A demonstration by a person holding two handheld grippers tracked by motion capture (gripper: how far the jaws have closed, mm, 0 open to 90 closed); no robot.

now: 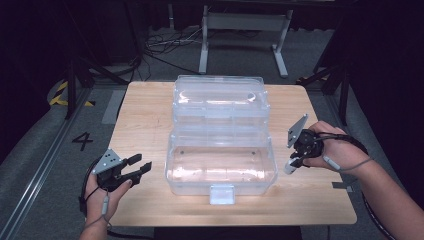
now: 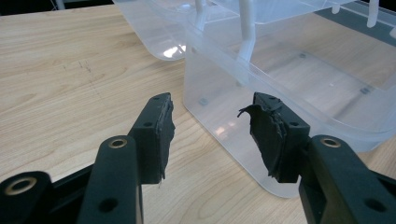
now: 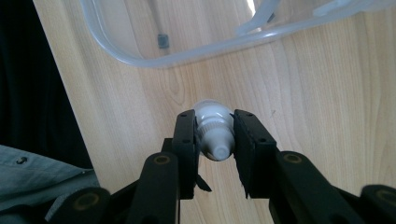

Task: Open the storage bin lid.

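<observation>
Right gripper (image 1: 296,161) is clamping a small white bottle (image 3: 213,132) beside the clear plastic box (image 1: 221,167).

The box is sitting open at the middle of the wooden table (image 1: 140,112), its tiered trays stepped back toward the far edge and its latch facing the person. Just off the box's right end, the right gripper is pinching the bottle between narrowed jaws, nozzle pointing back toward the hand, above the bare wood. The left gripper (image 1: 139,167) is hovering off the box's left front corner, close to its wall but apart from it, jaws standing wide with nothing between the worn pads (image 2: 163,135).
</observation>
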